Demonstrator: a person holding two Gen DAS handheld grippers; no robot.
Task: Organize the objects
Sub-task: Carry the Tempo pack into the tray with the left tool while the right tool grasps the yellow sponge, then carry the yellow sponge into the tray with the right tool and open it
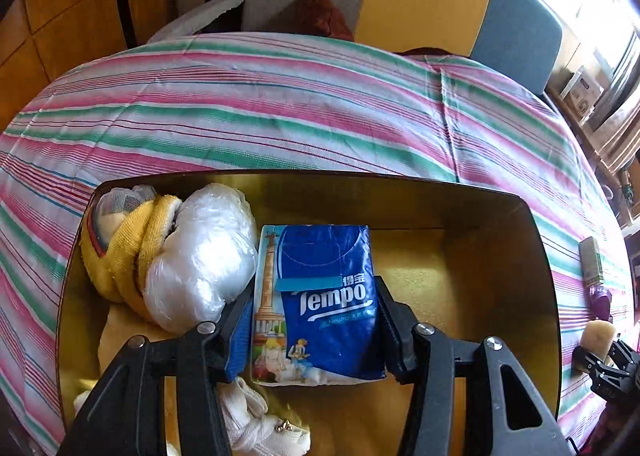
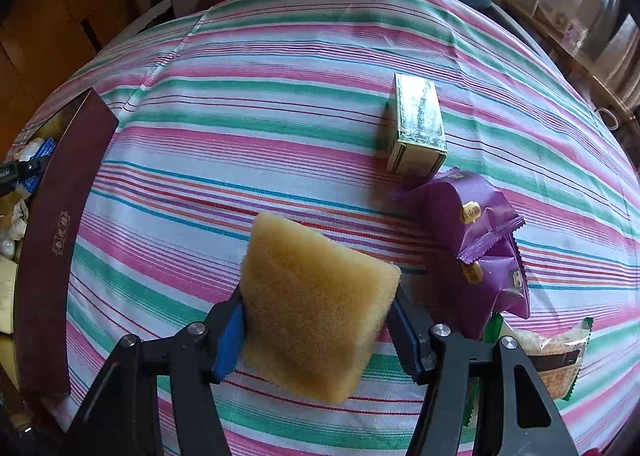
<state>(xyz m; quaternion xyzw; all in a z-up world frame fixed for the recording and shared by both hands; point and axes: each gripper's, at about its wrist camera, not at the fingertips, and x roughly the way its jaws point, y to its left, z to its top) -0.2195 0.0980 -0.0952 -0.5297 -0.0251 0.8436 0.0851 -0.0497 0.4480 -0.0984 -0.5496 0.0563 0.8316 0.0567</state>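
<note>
Left wrist view shows the left gripper with its jaws closed on a blue Tempo tissue pack, which it holds over the open gold-lined box. Inside the box, just beside the pack, lie a clear plastic bundle, a yellow cloth and a white knitted item, so the left part is crowded and the right part is bare. Right wrist view shows the right gripper clamped on a tan sponge above the striped tablecloth. Near it are two purple snack packets, a green-edged snack bag and a small green carton. The box wall stands well apart at the left.
</note>
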